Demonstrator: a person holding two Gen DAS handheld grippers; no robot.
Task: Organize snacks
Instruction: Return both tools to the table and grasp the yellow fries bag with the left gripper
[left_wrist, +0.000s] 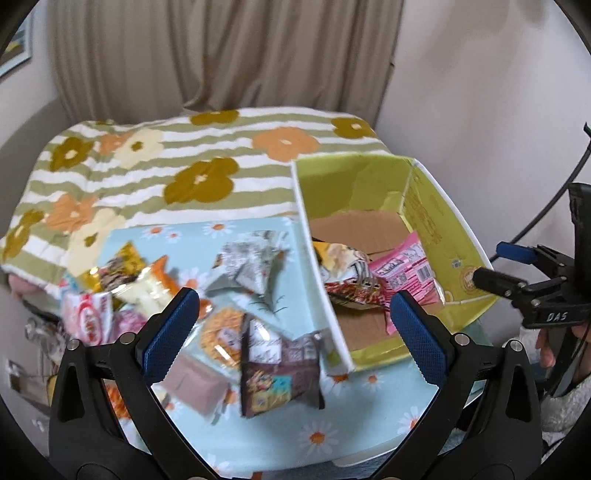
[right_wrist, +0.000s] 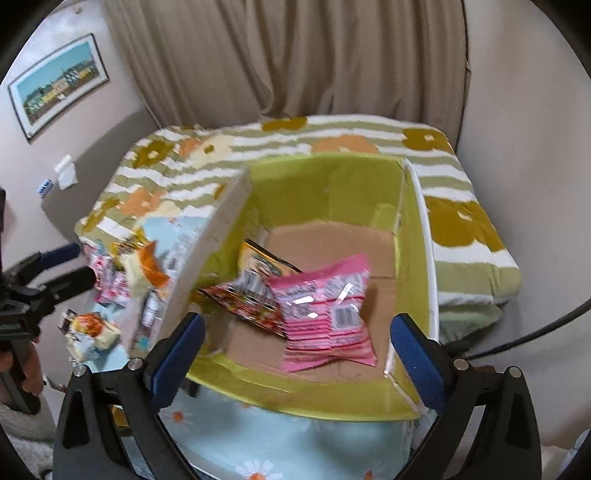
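Above the green box (right_wrist: 325, 177), right claw (right_wrist: 295, 332) spread over pink packet (right_wrist: 325, 306); next, left claw (left_wrist: 295, 325), spread, onto a loose snack.

A home, most likely a bedroom. A bed (right_wrist: 461, 229) under a flower-patterned striped blanket (left_wrist: 147, 177) sits against beige curtains (right_wrist: 295, 55). A framed picture (right_wrist: 57, 83) hangs on the wall.

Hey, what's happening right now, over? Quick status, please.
Left gripper and right gripper: jaws open, empty. Pink packet lies in green box. More snacks wait outside it. Nothing blocking.
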